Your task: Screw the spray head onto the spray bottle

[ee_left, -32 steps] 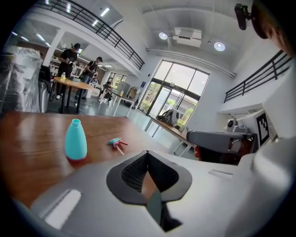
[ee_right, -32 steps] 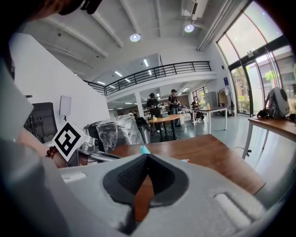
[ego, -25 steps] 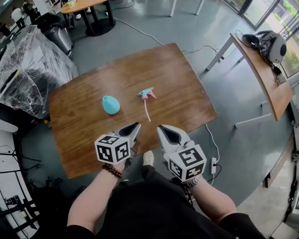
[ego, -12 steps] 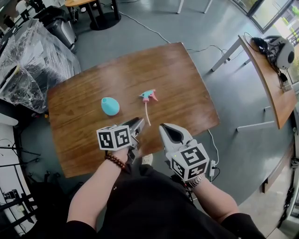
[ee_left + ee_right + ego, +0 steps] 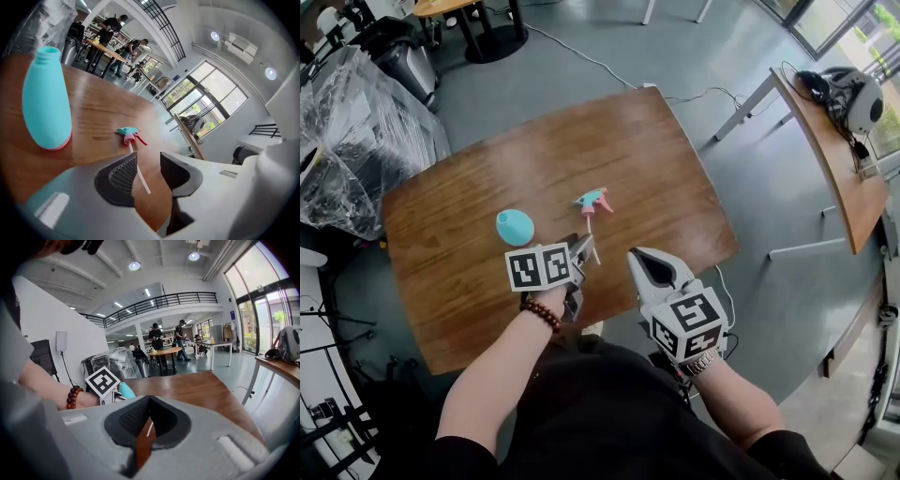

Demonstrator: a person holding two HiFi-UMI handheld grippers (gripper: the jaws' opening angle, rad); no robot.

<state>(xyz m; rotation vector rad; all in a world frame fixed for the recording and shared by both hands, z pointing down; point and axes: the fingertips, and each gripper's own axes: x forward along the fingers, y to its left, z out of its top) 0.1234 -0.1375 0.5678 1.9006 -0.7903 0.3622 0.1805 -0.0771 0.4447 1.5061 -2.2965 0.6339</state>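
A teal spray bottle (image 5: pixel 515 227) stands upright, capless, on the brown wooden table (image 5: pixel 656 169); it fills the left of the left gripper view (image 5: pixel 47 101). The teal-and-pink spray head (image 5: pixel 593 201) lies on its side to the bottle's right, its white tube pointing at me. My left gripper (image 5: pixel 581 249) hovers over the tube's near end. Its jaws have just been opening, and the tube (image 5: pixel 139 173) shows on the table through the gap, not gripped (image 5: pixel 147 161). My right gripper (image 5: pixel 643 259) is shut and empty at the table's near edge (image 5: pixel 149 401).
A second wooden table (image 5: pixel 839 159) with a helmet-like object (image 5: pixel 851 94) stands to the right. Plastic-wrapped equipment (image 5: pixel 356 131) sits left of the table. A power strip (image 5: pixel 730 328) and cable lie on the floor at the right.
My left gripper moved forward and down over the table to the tube's near end, rolled, and its jaws parted. The right gripper crept forward a little, still shut.
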